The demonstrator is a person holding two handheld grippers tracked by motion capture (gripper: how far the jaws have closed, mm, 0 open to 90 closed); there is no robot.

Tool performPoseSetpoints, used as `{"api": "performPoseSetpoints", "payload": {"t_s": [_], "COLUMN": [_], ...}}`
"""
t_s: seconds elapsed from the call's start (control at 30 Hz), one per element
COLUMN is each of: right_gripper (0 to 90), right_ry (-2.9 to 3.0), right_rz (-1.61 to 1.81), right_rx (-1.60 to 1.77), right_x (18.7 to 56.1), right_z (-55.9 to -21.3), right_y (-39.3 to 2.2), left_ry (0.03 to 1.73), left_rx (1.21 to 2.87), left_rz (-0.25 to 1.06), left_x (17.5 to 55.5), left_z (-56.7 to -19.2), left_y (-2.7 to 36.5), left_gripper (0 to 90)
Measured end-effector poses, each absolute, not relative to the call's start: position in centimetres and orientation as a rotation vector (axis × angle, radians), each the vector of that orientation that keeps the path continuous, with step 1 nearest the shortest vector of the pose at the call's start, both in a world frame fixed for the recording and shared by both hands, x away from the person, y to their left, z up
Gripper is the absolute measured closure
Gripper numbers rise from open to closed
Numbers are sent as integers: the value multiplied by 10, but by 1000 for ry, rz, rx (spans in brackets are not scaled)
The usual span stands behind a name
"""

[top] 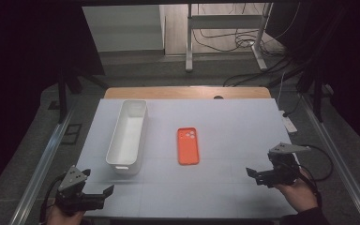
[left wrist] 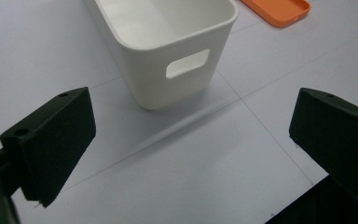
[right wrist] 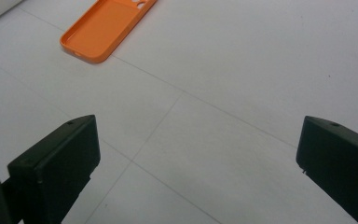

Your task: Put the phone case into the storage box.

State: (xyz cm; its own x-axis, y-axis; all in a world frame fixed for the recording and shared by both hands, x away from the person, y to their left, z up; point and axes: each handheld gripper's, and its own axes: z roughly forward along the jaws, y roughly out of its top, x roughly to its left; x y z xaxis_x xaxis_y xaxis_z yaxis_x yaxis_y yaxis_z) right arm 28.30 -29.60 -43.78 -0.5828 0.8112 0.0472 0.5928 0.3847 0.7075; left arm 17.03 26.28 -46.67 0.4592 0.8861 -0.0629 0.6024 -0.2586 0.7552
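High view: my left gripper (top: 98,193) and right gripper (top: 258,176) hover wide open, empty, at the tabletop's (top: 225,187) near corners; orange phone case (top: 188,146) lies mid-table beside the white bin (top: 127,136).

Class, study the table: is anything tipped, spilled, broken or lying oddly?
Nothing stands out. The white bin stands upright and looks empty. The orange phone case lies flat beside it, hollow side up, apart from it. Left gripper and right gripper sit near the table's near edge, jaws open, holding nothing.
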Motion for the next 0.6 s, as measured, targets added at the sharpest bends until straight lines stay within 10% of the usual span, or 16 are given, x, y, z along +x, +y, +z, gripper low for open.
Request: {"api": "performPoseSetpoints", "payload": {"t_s": [0.6], "right_gripper": [0], "right_ry": [2371], "right_rz": [1036], "right_rx": [1196], "right_x": [301], "right_z": [-436], "right_y": [-278], "left_ry": [1233], "left_rx": [1979], "left_rz": [495], "left_x": [170], "left_z": [-467], "left_y": [262], "left_gripper": [14]}}
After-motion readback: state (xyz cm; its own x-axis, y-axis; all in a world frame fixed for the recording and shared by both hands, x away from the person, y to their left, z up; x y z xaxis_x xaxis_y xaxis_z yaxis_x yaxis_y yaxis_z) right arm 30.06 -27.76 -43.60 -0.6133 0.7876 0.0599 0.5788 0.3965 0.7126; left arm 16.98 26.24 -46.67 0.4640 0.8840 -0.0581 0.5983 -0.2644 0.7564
